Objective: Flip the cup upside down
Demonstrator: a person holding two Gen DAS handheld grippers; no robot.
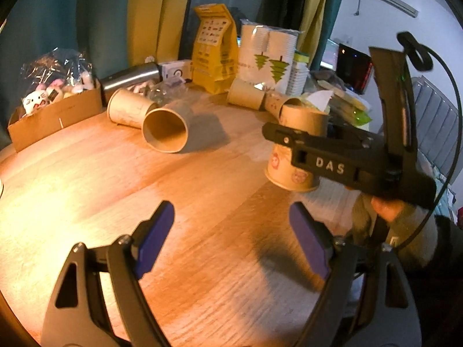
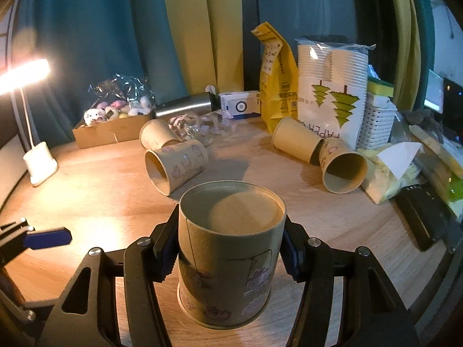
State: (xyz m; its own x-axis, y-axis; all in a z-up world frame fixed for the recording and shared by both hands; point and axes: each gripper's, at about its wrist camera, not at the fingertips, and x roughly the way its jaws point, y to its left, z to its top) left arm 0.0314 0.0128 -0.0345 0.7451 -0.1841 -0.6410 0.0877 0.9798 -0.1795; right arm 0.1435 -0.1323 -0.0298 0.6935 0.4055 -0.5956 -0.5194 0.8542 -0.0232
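A brown paper cup (image 2: pixel 228 254) with cartoon prints is held upside down, base up, rim down just above the wooden table (image 2: pixel 95 196). My right gripper (image 2: pixel 230 251) is shut on its sides. The left wrist view shows the same cup (image 1: pixel 292 167) in the right gripper's black fingers, at the right, slightly off the table (image 1: pixel 144 202). My left gripper (image 1: pixel 231 231) is open and empty, low over the table to the cup's left. One blue left finger pad (image 2: pixel 47 237) shows at the left edge of the right wrist view.
Several paper cups lie on their sides: two at mid-left (image 2: pixel 173 164) (image 2: pixel 157 137), two at the right (image 2: pixel 343 169) (image 2: pixel 298 140). Behind stand a yellow bag (image 2: pixel 275 86), packed cups (image 2: pixel 332 92), a steel flask (image 2: pixel 185 105), a cardboard box of toys (image 2: pixel 113 127). A lamp (image 2: pixel 39 162) stands left.
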